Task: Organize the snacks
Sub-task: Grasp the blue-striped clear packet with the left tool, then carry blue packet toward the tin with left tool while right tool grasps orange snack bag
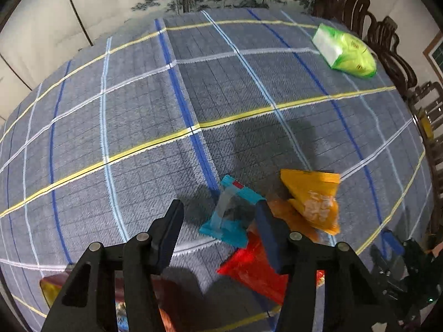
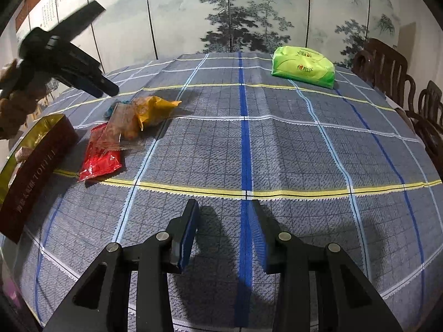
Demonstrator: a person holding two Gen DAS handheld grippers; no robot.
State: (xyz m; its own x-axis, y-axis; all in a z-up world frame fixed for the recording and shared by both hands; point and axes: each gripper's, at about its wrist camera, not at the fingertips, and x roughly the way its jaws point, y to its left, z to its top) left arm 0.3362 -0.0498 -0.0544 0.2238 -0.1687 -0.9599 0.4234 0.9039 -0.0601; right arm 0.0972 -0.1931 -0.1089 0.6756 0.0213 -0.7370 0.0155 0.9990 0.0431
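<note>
Several snack packets lie in a pile on the checked tablecloth. In the left wrist view a blue packet (image 1: 227,218), a yellow packet (image 1: 315,199) and a red packet (image 1: 254,271) lie just ahead of my open, empty left gripper (image 1: 218,221), which hovers above them. In the right wrist view the red packet (image 2: 99,155), a clear packet (image 2: 121,130) and the yellow packet (image 2: 155,109) lie at the left, with my left gripper (image 2: 105,87) above them. A dark red box (image 2: 36,166) with a gold inside stands left of the pile. My right gripper (image 2: 223,235) is open and empty over the cloth.
A green tissue pack (image 2: 303,66) lies at the far right of the table (image 2: 277,144); it also shows in the left wrist view (image 1: 346,51). Dark wooden chairs (image 2: 387,66) stand along the right side. A painted folding screen (image 2: 249,13) stands behind the table.
</note>
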